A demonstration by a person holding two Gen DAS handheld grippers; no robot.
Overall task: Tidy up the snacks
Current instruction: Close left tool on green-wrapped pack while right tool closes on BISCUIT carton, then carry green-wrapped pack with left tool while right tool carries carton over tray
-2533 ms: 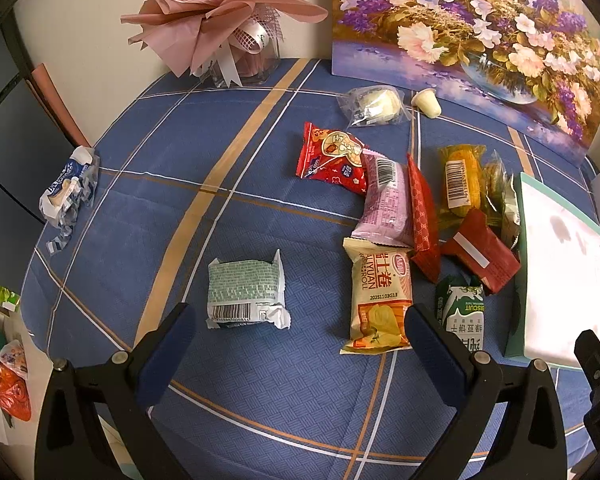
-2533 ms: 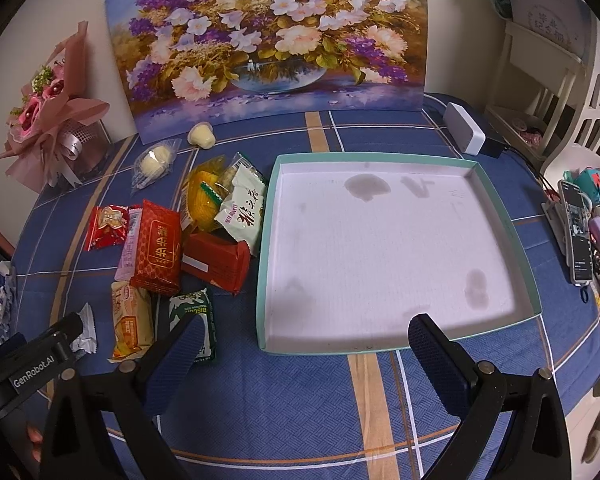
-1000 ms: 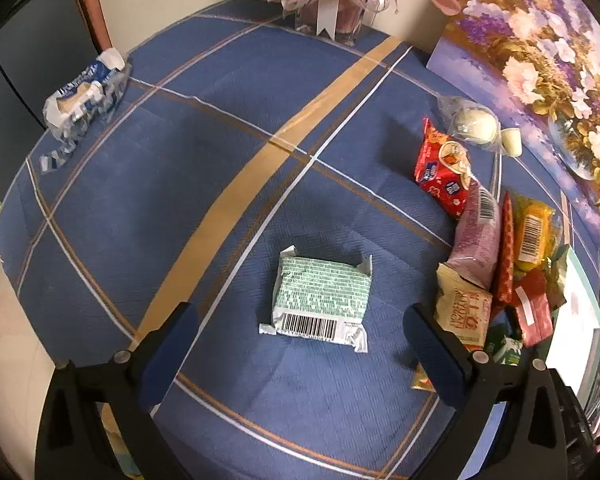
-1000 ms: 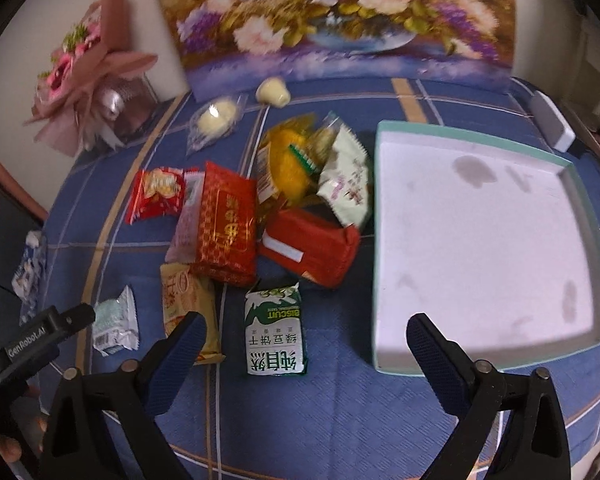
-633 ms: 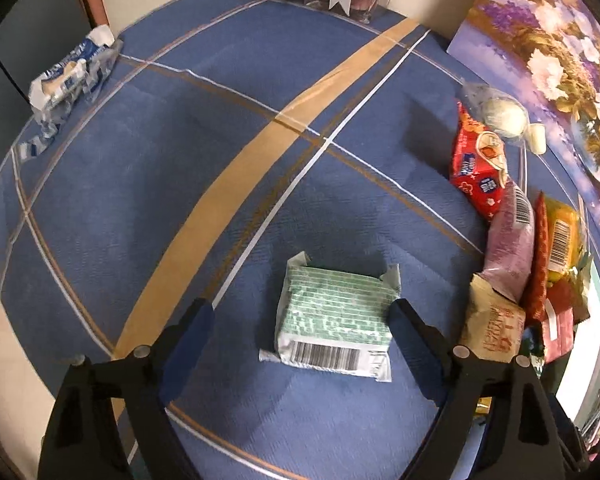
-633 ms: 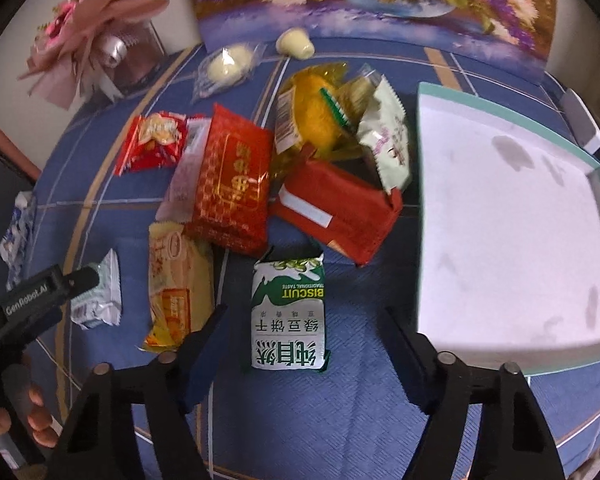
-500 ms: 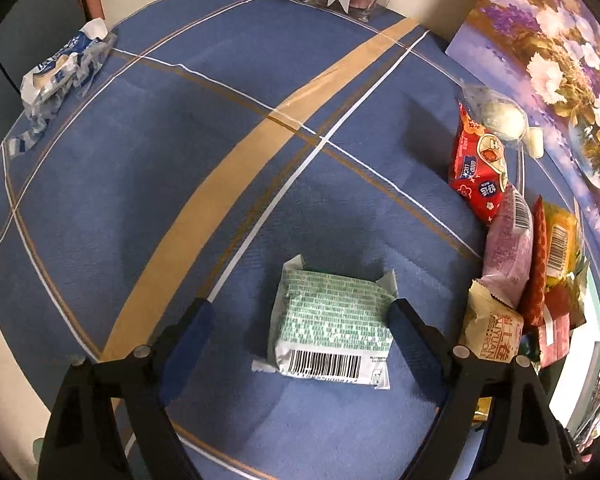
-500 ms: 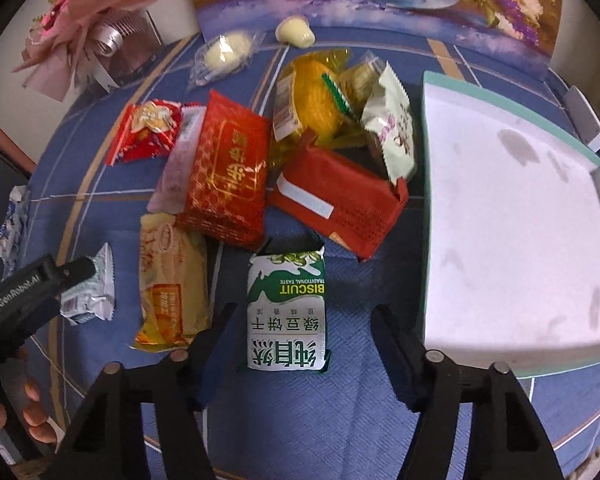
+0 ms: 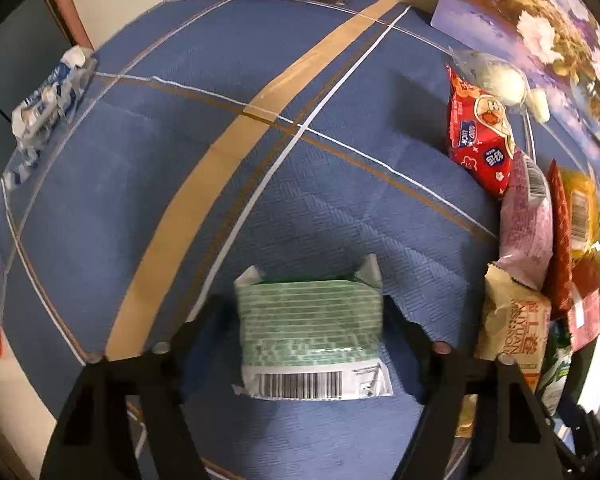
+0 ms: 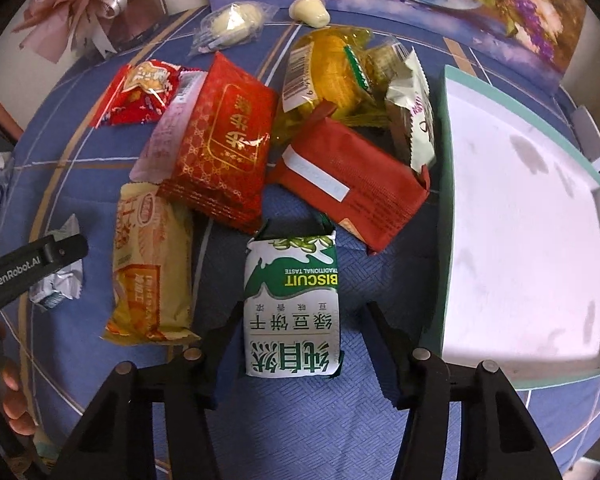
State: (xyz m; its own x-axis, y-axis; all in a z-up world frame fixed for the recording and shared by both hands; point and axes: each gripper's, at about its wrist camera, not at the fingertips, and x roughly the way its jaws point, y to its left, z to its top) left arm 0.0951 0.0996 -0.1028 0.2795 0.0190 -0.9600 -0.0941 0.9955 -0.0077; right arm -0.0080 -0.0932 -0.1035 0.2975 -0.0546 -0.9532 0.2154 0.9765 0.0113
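Both grippers have dropped and are closing: the left gripper (image 9: 310,320) around the green-striped packet (image 9: 309,322), the right gripper (image 10: 296,332) around the biscuit pack (image 10: 292,304), neither clearly gripped yet.

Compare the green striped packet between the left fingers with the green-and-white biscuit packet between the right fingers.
The green striped packet lies apart from the pile, barcode side up; the biscuit packet lies against the dark red pack, printed front up. The striped one looks squat, the biscuit one taller. Both lie flat on the blue cloth between closing jaws.
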